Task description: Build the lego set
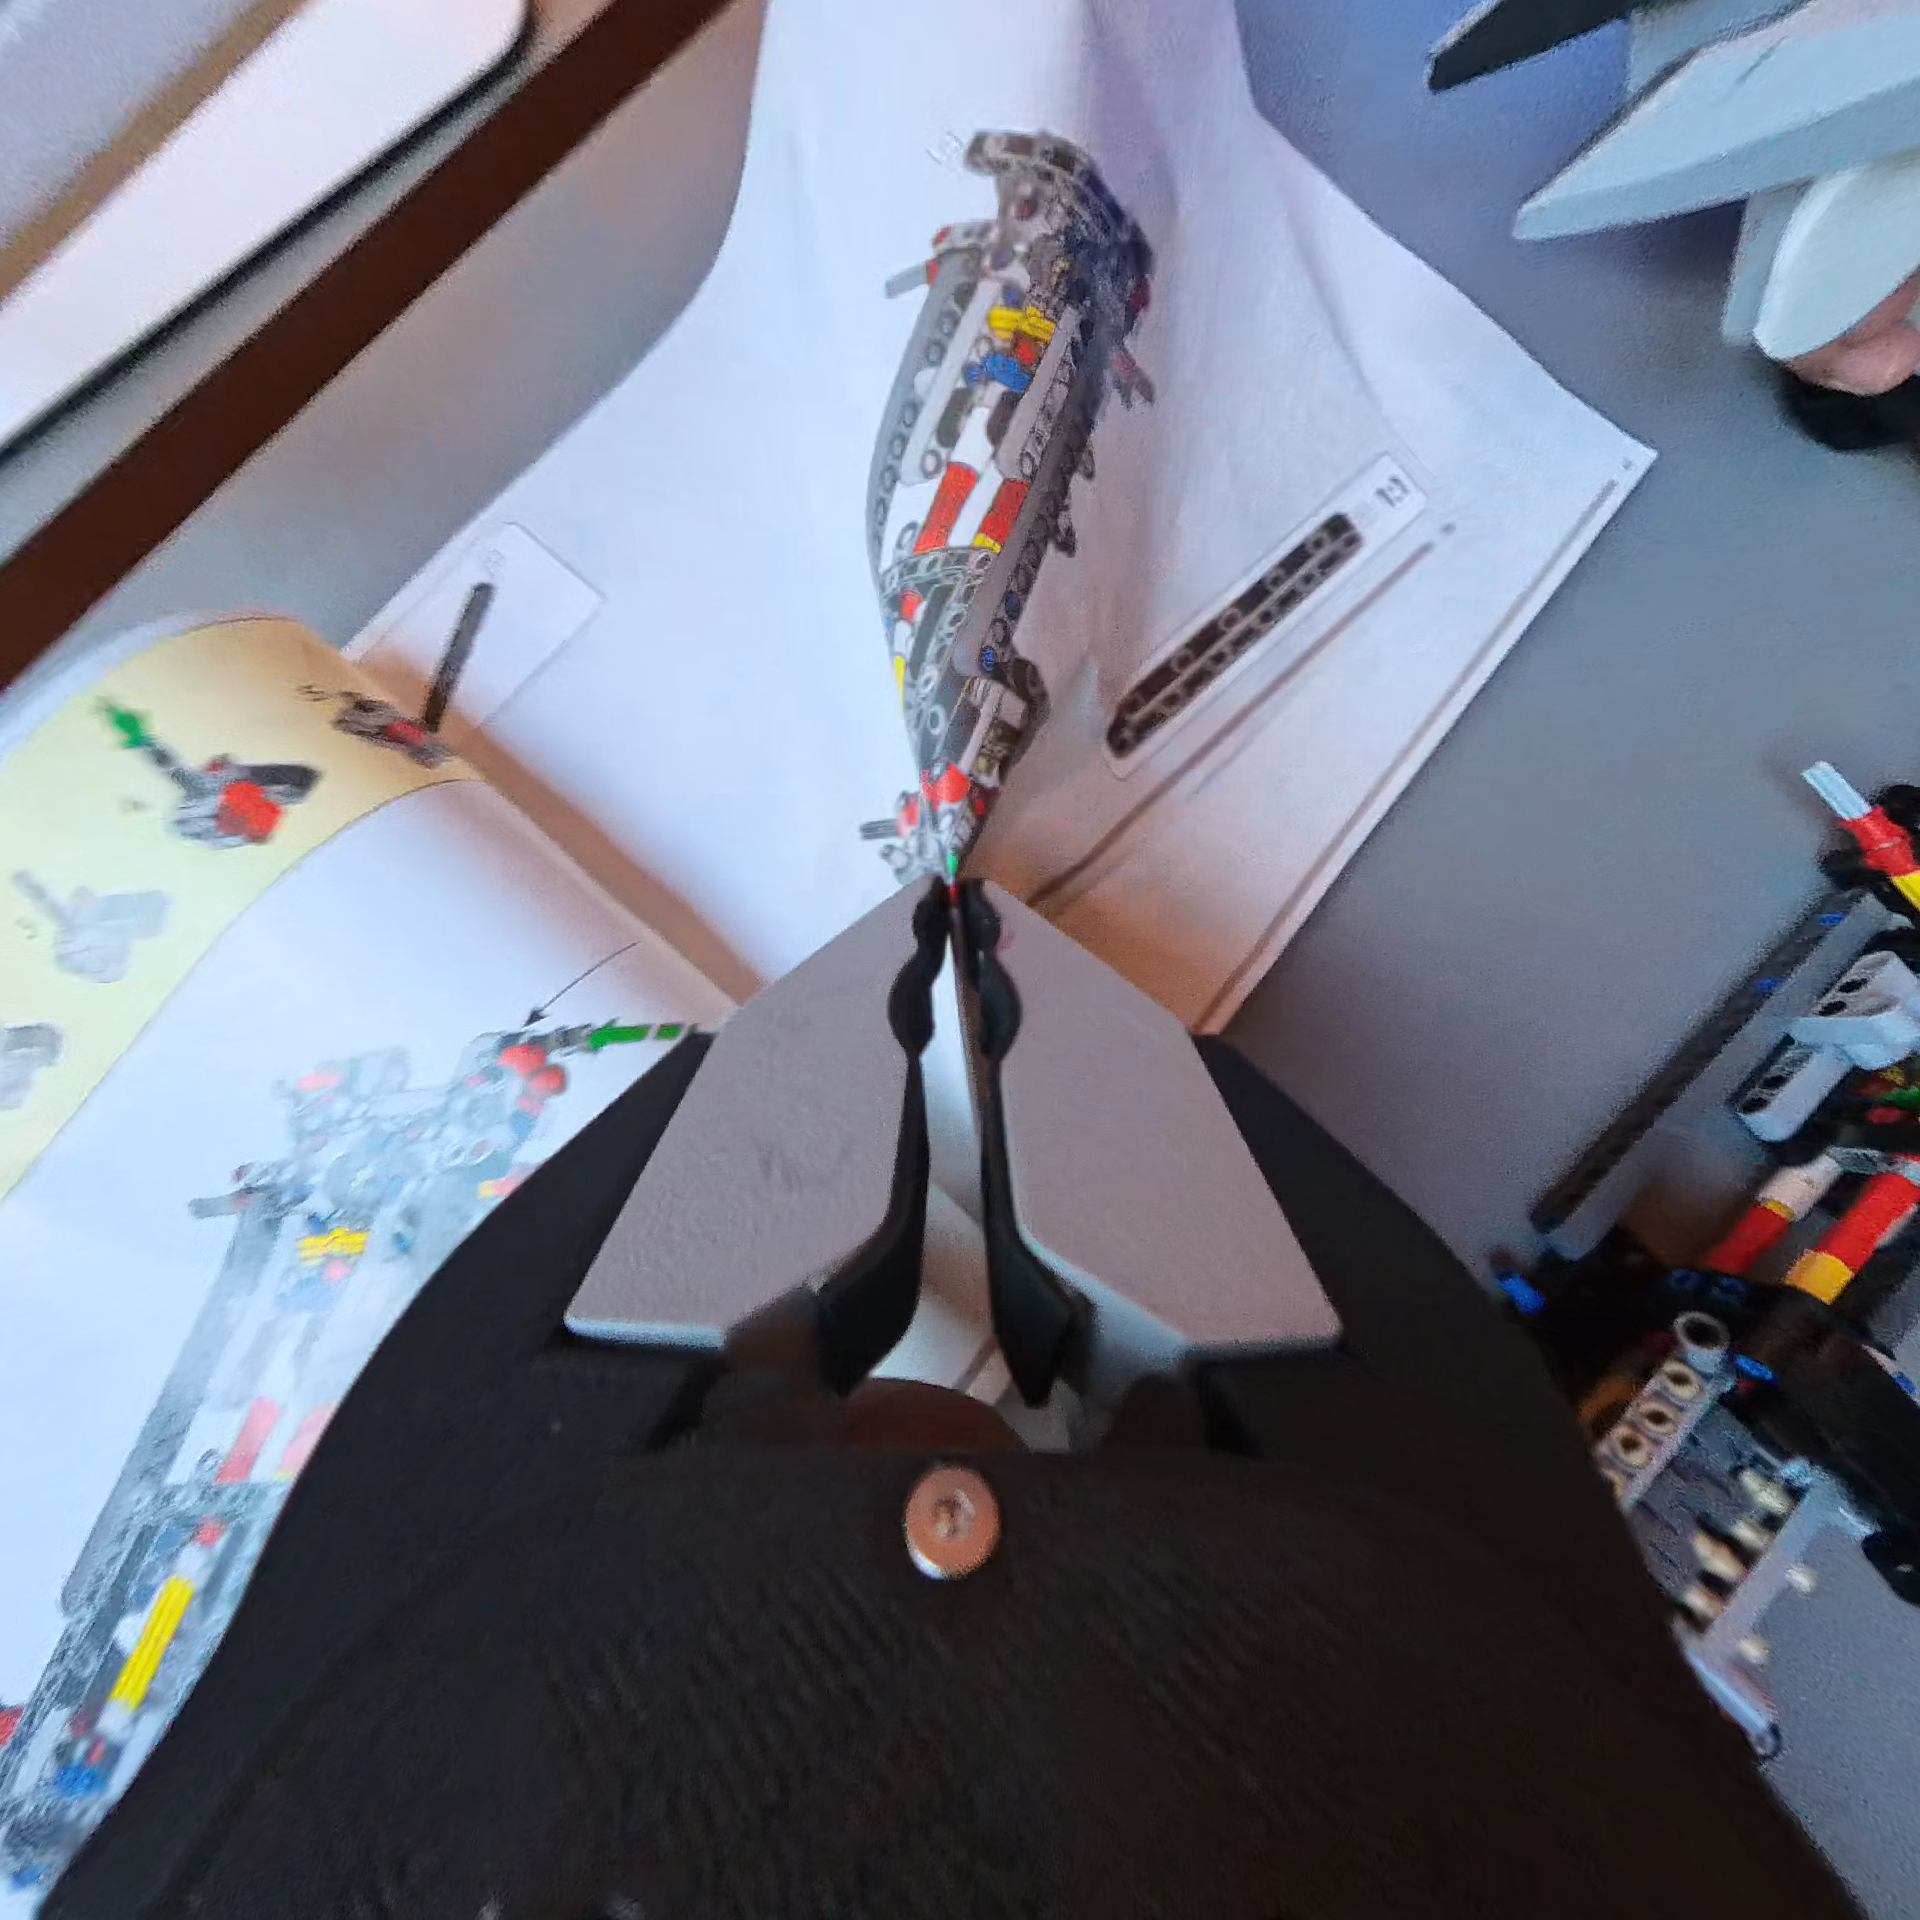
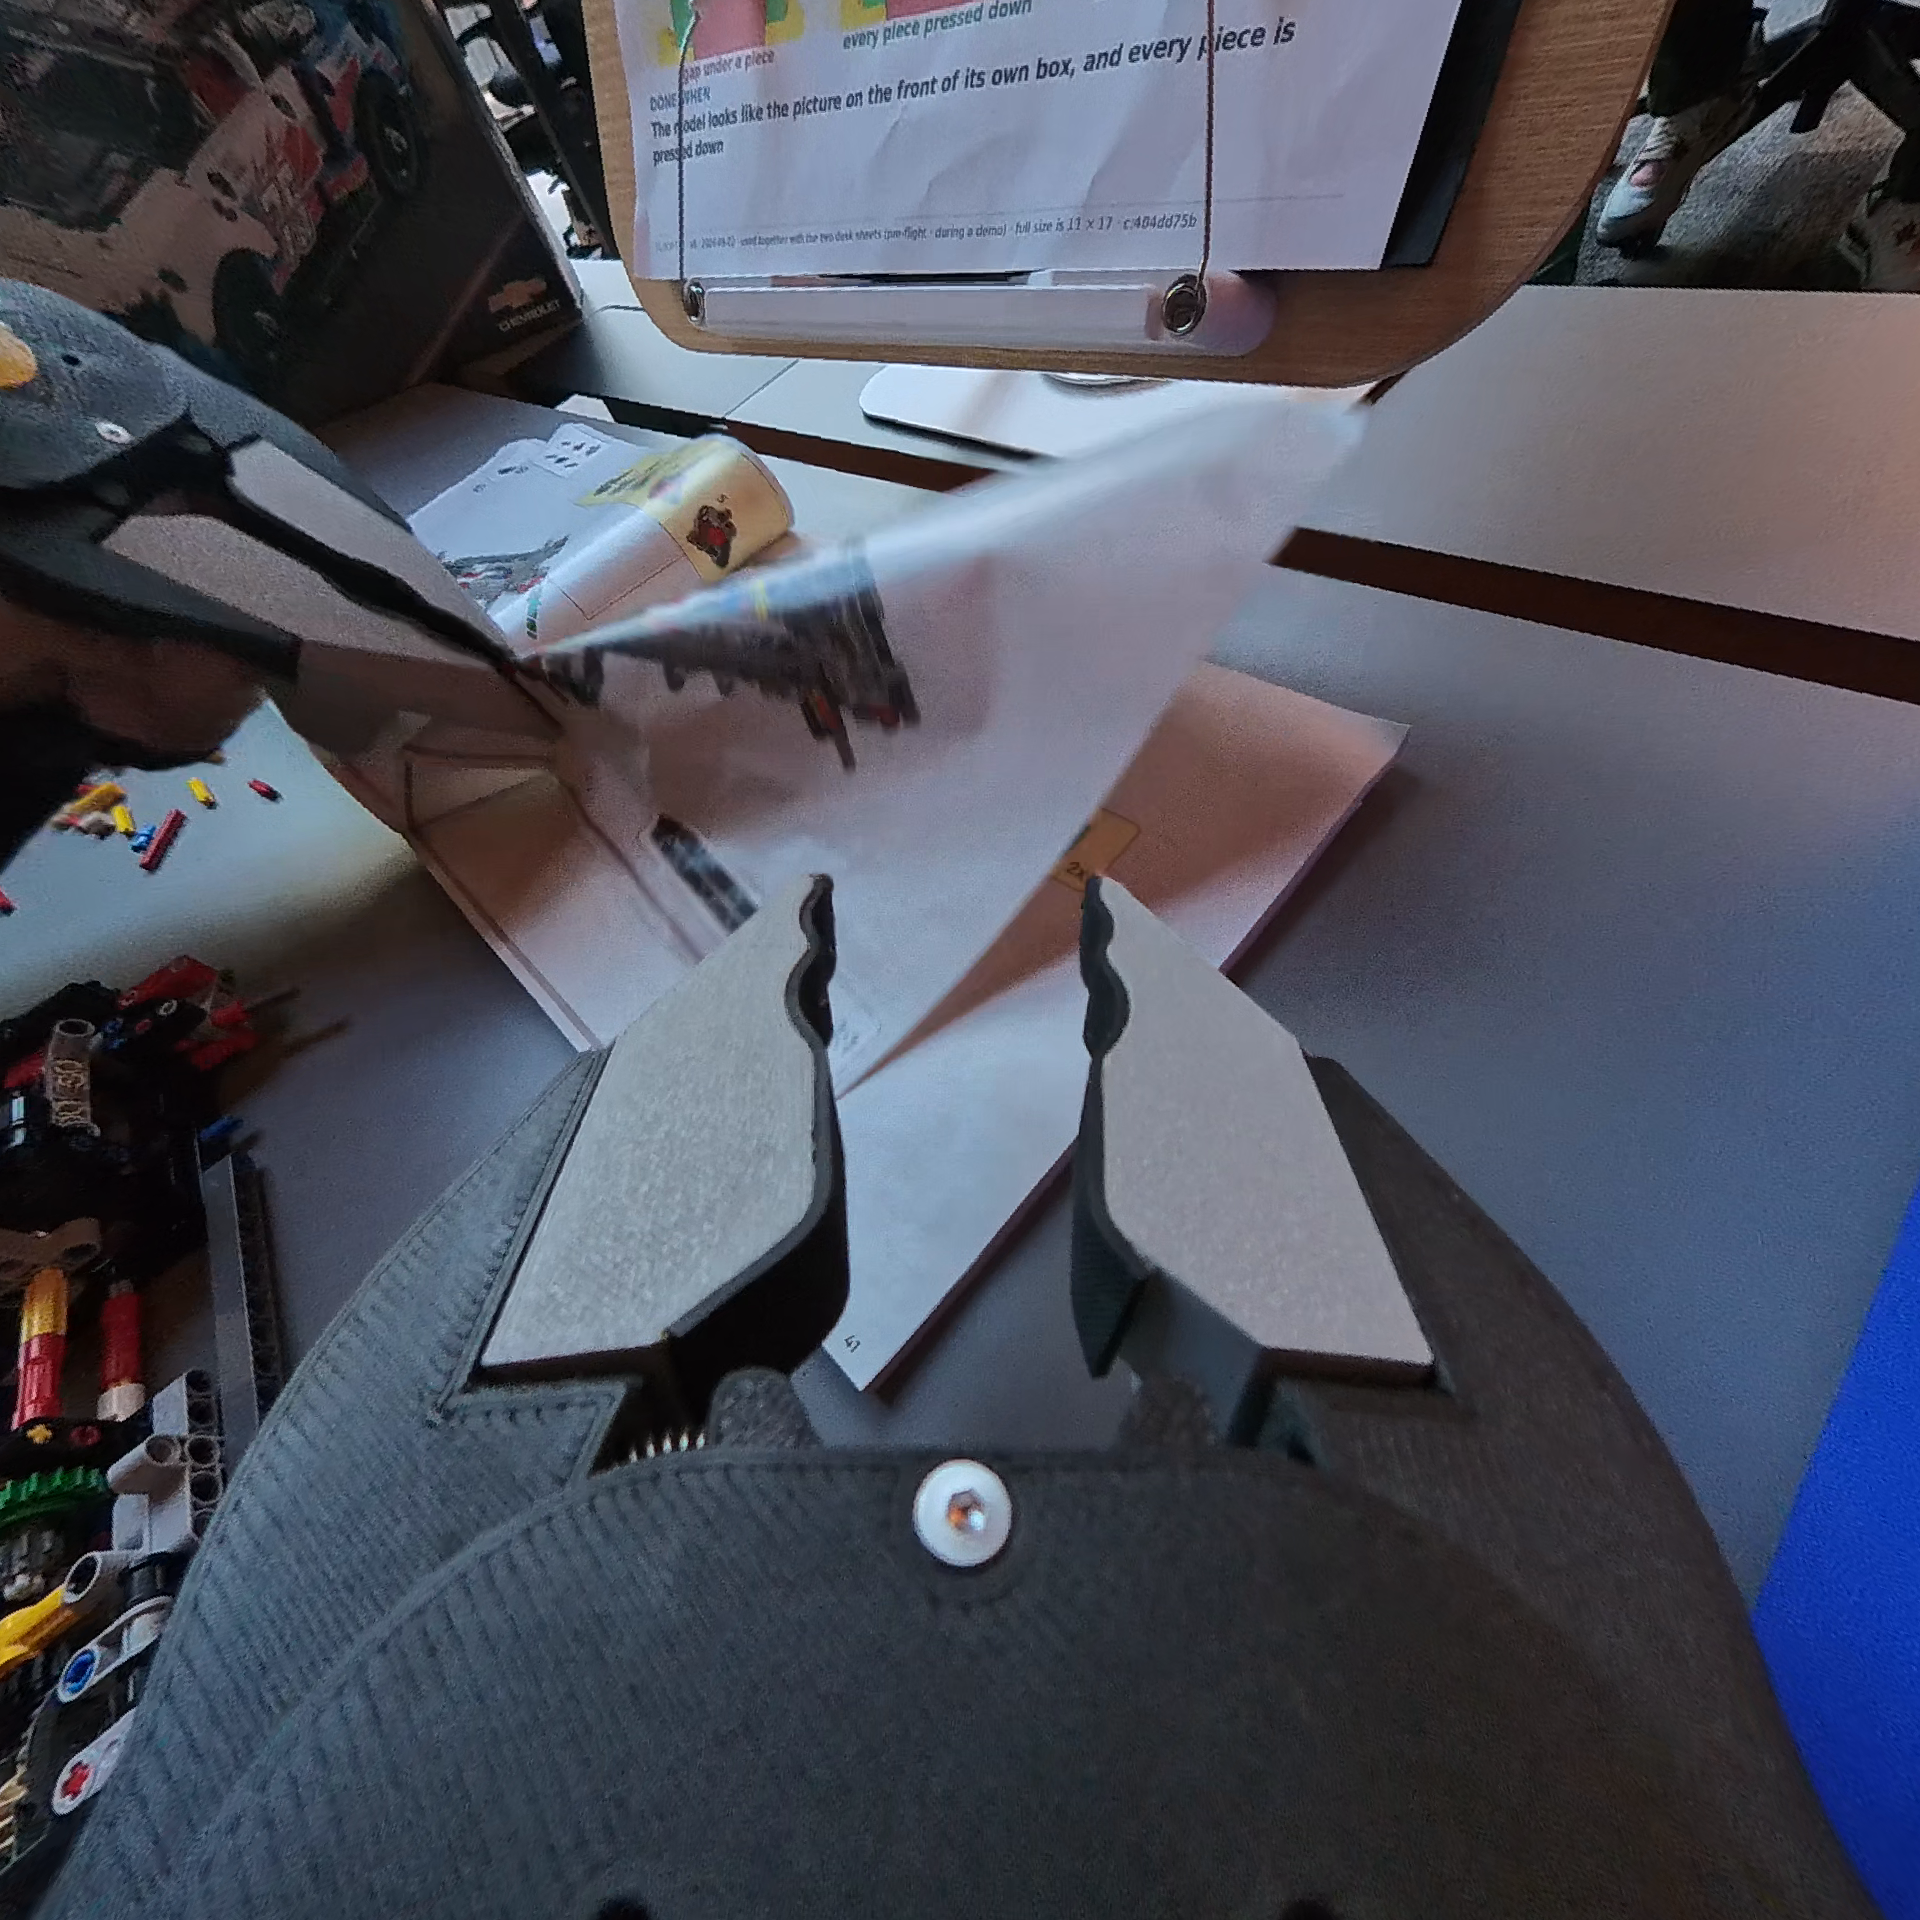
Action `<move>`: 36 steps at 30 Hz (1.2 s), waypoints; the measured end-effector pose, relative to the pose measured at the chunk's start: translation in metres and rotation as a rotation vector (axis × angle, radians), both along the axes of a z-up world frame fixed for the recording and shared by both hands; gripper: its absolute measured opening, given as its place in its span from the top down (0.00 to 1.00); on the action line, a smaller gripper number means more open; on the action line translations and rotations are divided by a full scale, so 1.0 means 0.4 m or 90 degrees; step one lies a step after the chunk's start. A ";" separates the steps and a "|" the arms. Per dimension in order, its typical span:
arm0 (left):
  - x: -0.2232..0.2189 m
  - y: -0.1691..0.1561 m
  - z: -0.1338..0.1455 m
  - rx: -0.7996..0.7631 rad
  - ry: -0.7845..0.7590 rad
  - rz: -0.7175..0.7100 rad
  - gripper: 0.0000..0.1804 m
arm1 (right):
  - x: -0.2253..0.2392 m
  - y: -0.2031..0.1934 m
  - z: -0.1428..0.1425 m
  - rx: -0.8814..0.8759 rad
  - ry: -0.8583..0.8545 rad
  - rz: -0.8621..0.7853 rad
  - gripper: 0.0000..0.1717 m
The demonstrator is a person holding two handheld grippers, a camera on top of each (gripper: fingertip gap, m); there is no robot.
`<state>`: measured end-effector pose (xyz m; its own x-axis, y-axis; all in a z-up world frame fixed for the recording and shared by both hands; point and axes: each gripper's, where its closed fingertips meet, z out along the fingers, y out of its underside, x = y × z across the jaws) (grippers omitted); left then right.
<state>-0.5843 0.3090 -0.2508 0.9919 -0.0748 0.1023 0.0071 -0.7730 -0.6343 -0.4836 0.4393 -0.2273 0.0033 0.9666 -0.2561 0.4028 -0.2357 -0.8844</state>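
The open instruction booklet lies on the grey table. My left gripper is shut on the edge of one of its pages, which stands lifted and curved above the booklet. The right wrist view shows the same: the left gripper pinches the raised page at its near corner. My right gripper is open and empty, hovering over the booklet's right-hand page. It also shows in the left wrist view at the top right. A partly built lego model lies to the right of the booklet.
The model and loose small pieces lie at the left in the right wrist view. The set's box stands at the back left. A wooden stand with a printed sheet stands behind the booklet. A blue area is at the right edge. My hands' fingertips stand some 15 cm from each other. The model is about equally far from each gripper, around 20 cm.
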 end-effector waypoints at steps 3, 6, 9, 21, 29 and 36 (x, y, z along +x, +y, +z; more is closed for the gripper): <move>-0.024 -0.017 0.036 0.028 -0.030 0.022 1.00 | -0.001 -0.017 0.003 0.002 0.003 0.025 0.76; -0.050 -0.055 0.068 0.063 -0.059 0.058 1.00 | -0.008 -0.047 0.007 -0.002 0.009 0.068 0.76; -0.076 -0.118 0.085 0.087 -0.067 0.098 1.00 | -0.021 -0.076 -0.001 -0.023 -0.006 0.111 0.77; -0.140 -0.410 0.010 0.037 -0.024 0.227 0.99 | -0.166 -0.178 -0.021 -0.029 -0.119 0.227 0.78; -0.125 -0.457 0.065 0.108 0.027 0.231 0.89 | -0.236 -0.229 -0.054 0.149 -0.257 0.274 0.78; -0.183 -0.439 0.084 0.130 0.167 0.242 0.84 | -0.128 -0.232 -0.104 0.118 -0.236 0.269 0.78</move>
<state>-0.6575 0.1335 -0.2171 0.9433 0.3038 -0.1339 0.0831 -0.6065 -0.7907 -0.5349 0.3467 -0.2690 -0.3343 0.9324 -0.1377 0.7180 0.1573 -0.6781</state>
